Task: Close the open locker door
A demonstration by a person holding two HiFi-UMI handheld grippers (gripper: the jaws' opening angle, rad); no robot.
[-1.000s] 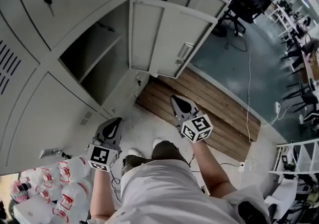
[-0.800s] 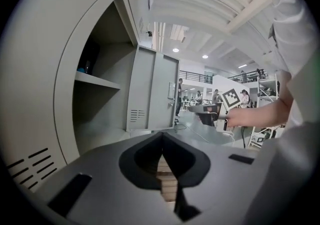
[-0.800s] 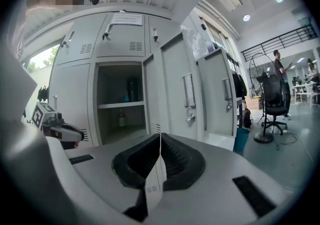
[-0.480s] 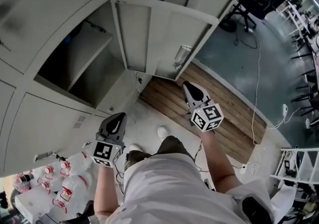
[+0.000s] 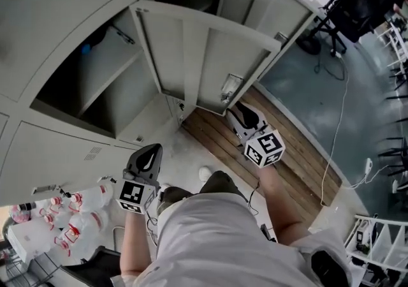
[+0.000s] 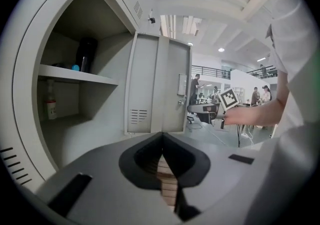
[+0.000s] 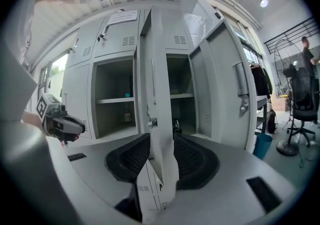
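Note:
The open locker door (image 5: 191, 56) swings out from the grey locker, its latch handle (image 5: 229, 88) near its free edge. In the head view my right gripper (image 5: 239, 113) is just below that handle. The right gripper view shows the door's thin edge (image 7: 157, 119) standing between the jaws of the right gripper (image 7: 161, 156); they are opening and spread wide beside it. My left gripper (image 5: 145, 155) hangs low at the left, away from the door. It is shut (image 6: 161, 141) with nothing in it and faces the door (image 6: 155, 89).
The open compartment (image 5: 108, 81) has a shelf (image 6: 75, 74) with a dark bottle (image 6: 86, 55) on it and a small bottle (image 6: 49, 106) below. A second open door (image 5: 280, 11) stands to the right. Wooden pallet (image 5: 280, 145), packed water bottles (image 5: 70, 219), office chairs (image 5: 357, 5).
My right gripper has moved up to the lower edge of the open door, just under the handle. The left gripper has hardly shifted.

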